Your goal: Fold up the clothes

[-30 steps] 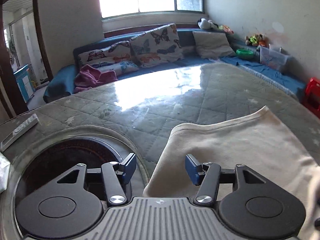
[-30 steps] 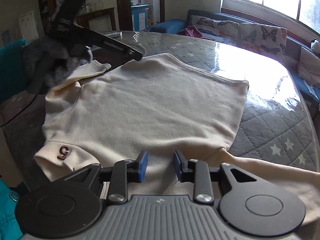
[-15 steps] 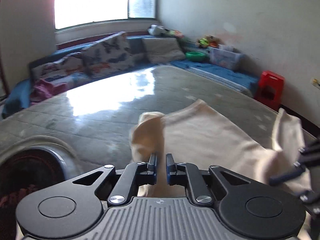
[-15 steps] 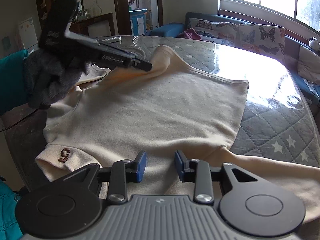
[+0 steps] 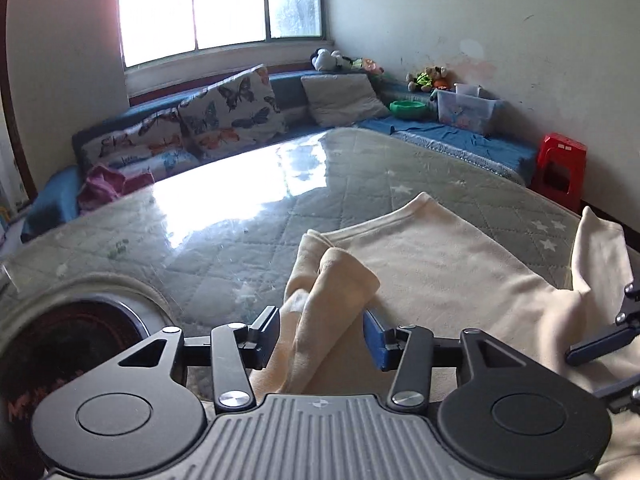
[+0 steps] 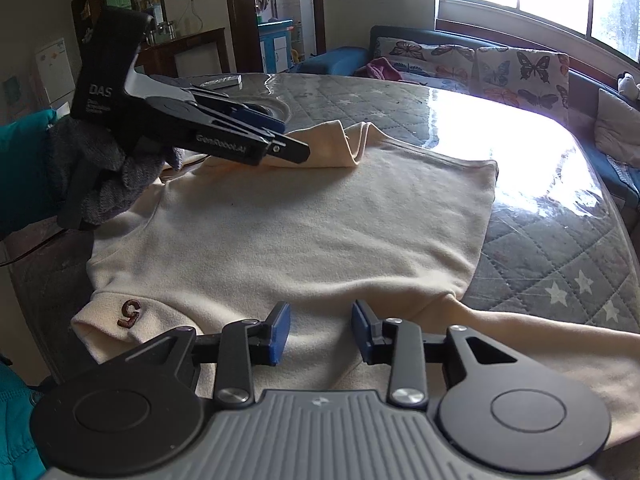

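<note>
Half a second ago the left gripper (image 5: 320,332) had its blue pads pinched nearly together on the cream sweater (image 6: 300,232), and now the jaws stand wide apart with the bunched sleeve (image 5: 332,292) lying loose between them, touching neither pad as far as I can tell. So that one is open and holding nothing. Seen from the right wrist view, the left gripper (image 6: 280,144) sits in the upper left of the frame, held by a hand in a grey glove (image 6: 100,176), and the sleeve (image 6: 332,148) now lies folded over onto the far edge of the sweater's body just beyond its tips. The right gripper (image 6: 320,330) hasn't really gone anywhere: it hovers low over the near edge of the sweater at the bottom centre of the frame, jaws parted, nothing between the pads but flat fabric underneath. The sweater itself is spread across the middle of a quilted table (image 6: 560,248) under a shiny clear cover (lots of window glare on it), with a brown "5" patch (image 6: 130,314) on the collar area at lower left, and the other sleeve (image 6: 540,344) trails off to the lower right. In the left wrist view the right gripper's tips (image 5: 600,344) poke in at the right edge, next to a raised fold of cream fabric. Butterfly cushions (image 5: 232,112) line the blue sofa in the background, upper middle of the frame.
</note>
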